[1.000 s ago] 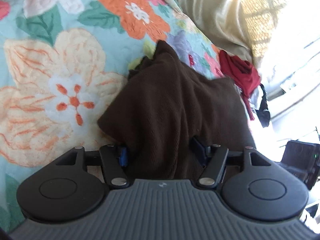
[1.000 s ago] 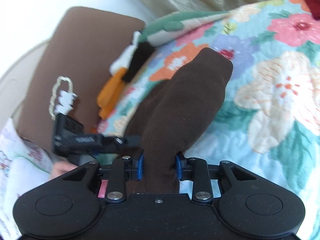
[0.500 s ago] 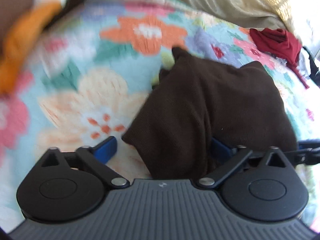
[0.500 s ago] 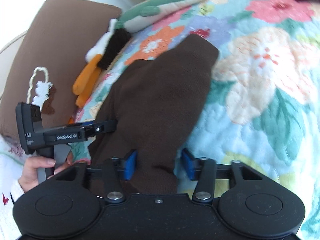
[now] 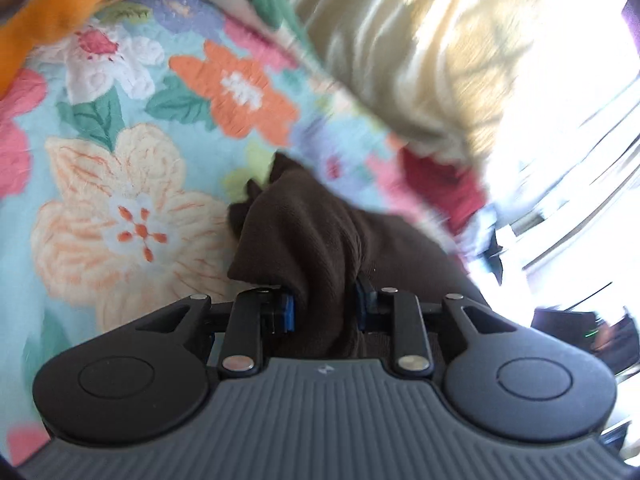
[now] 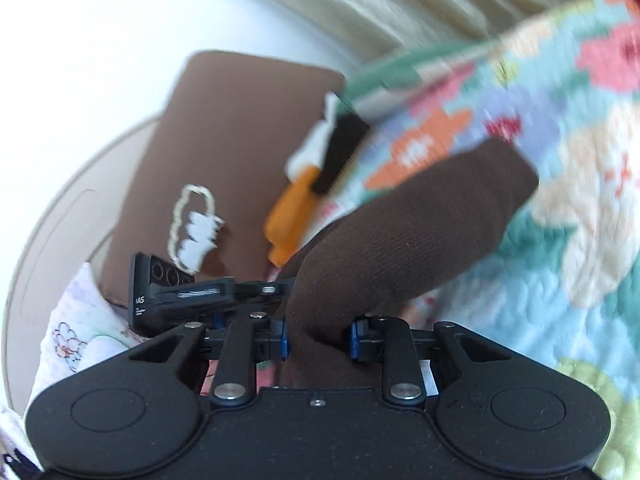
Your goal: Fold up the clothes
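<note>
Left wrist view: the left tongs [image 5: 323,312] are drawn in on a bunched fold of the dark brown knit garment [image 5: 316,236], the blue pads [image 5: 287,312] pressing the cloth from both sides at lower centre of the frame. The garment runs up from the pads to a crumpled tip near frame centre and spreads to the right behind the right finger. It lies over a floral quilt [image 5: 132,168] with a light blue ground and orange, pink and cream flowers, which fills the left half of the frame. A dark red cloth [image 5: 448,188], blurred, lies on the quilt at centre right. A pale cream curtain [image 5: 420,60] hangs at upper right, sunlit and blurred. An orange fabric piece [image 5: 52,20] shows at upper left.

Right wrist view: the right tongs [image 6: 318,338] are likewise closed on the brown garment [image 6: 404,248], gripping a narrow bundle of it at lower centre. From the grip the cloth extends toward the upper right, ending in a rounded edge over the quilt [image 6: 560,208]. The other handheld gripper [image 6: 188,292] appears at centre left, touching the same garment. A brown cushion [image 6: 236,128] with a white embroidered motif occupies centre left; orange, black and white fabric pieces [image 6: 316,184] lie just beside it.
</note>
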Demonstrator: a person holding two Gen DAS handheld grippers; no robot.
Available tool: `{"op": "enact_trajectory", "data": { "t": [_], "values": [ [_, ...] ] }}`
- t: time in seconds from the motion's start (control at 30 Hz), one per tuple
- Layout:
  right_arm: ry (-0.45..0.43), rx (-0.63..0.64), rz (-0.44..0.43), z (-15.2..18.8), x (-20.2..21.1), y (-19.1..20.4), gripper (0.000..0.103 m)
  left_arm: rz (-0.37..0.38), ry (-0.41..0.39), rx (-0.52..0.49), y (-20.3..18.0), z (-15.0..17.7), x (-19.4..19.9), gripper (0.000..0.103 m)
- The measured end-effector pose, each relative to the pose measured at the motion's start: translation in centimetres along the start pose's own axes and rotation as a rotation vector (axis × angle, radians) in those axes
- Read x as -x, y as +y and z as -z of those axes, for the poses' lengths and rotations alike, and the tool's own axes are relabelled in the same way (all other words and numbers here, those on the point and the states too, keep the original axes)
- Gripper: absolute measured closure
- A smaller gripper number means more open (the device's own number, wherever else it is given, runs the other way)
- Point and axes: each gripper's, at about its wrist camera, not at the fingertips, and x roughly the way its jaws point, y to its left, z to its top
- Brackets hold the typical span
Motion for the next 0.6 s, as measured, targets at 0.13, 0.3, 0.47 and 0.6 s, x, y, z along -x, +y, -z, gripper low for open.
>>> {"op": "enact_trajectory", "data": {
  "t": [0.13, 0.3, 0.47, 0.6],
  "values": [
    [0.029, 0.032, -0.008, -0.1, 1.7, 4.5, 0.073, 0.007, -0.003, -0.051, -2.6, 1.0, 3.6, 0.077],
    [0.052, -0.044, -0.021, -0.4, 3.3, 7.3, 0.073, 0.028, 0.048, 0.112, -2.3, 0.5, 5.0, 0.075],
    [0.061, -0.237, 0.042, -2.8, 1.5, 3.0, 0.073, -0.049, 0.136, 0.248, 1.6, -3.2, -2.4, 0.074],
    [0.059, -0.250, 0.145, -6.0, -2.3, -2.8, 0.073, -0.126, 0.073, 0.250, 3.8, -5.5, -8.2, 0.074]
  ]
}}
